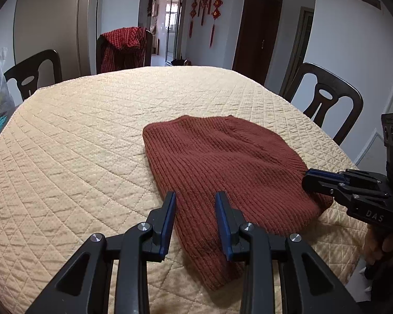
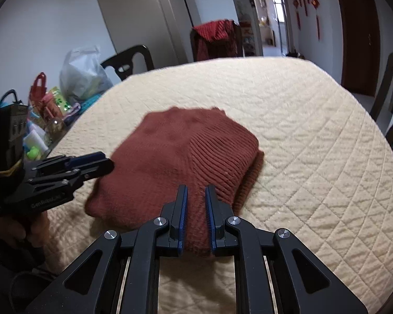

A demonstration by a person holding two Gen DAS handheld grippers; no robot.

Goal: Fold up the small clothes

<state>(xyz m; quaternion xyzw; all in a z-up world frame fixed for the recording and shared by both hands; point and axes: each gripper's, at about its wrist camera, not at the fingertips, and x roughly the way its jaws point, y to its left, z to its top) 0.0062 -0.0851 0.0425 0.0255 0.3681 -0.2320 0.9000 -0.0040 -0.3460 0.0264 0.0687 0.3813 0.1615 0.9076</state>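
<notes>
A rust-red ribbed knit garment (image 1: pixel 222 157) (image 2: pixel 170 154) lies folded on the cream quilted table cover (image 1: pixel 78 144) (image 2: pixel 314 144). My left gripper (image 1: pixel 195 196) (image 2: pixel 106 161) hangs over the garment's near left edge. Its jaws stand apart, and the cloth between them lies flat and unpinched. My right gripper (image 2: pixel 196 189) (image 1: pixel 307 179) is at the garment's near right corner. Its jaws are narrow, with a bit of the knit pinched between the blue pads. A hand (image 2: pixel 26 225) holds the left gripper's handle.
Dark wooden chairs (image 1: pixel 327 99) (image 1: pixel 36 70) stand around the table, one draped with a red checked garment (image 1: pixel 123 47). Bags, bottles and small items (image 2: pixel 52 104) crowd the table's left end. The quilted cover stretches bare beyond the garment.
</notes>
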